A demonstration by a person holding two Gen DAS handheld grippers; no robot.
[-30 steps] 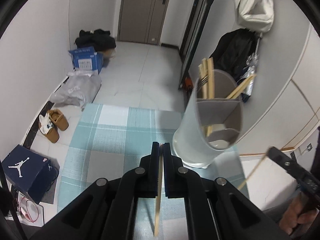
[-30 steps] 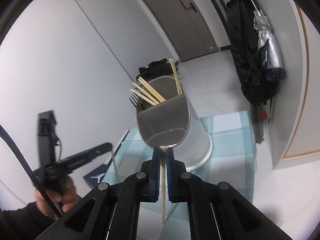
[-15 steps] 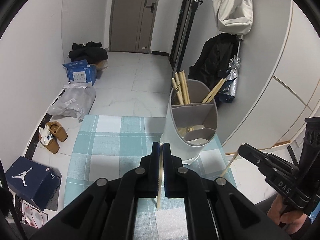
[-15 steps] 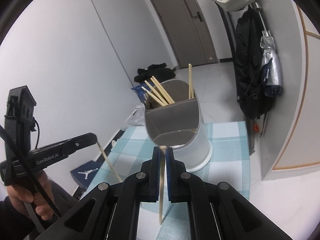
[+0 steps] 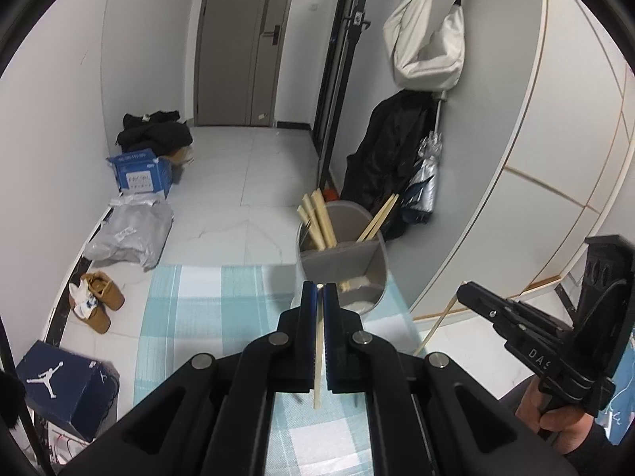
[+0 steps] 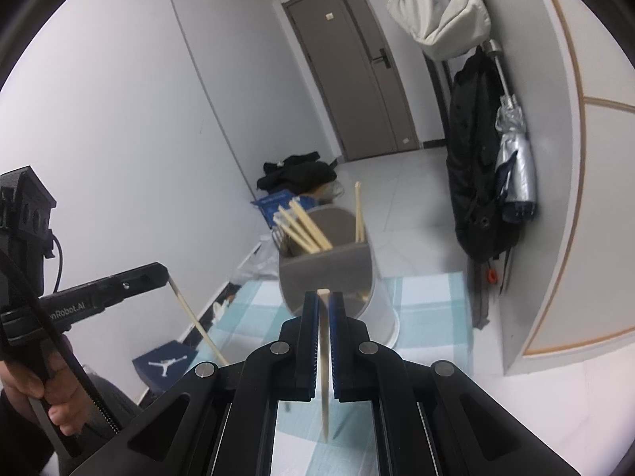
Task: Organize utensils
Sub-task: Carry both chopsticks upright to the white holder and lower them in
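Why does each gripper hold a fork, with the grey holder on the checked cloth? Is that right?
Not forks. Each gripper holds one wooden chopstick, as both wrist views show. The grey holder does stand on the checked cloth.

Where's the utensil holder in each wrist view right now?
Left wrist: holder right of centre, just beyond the left gripper.
Right wrist: holder at centre, just beyond the right gripper.
Shared landmark: the grey door behind it.
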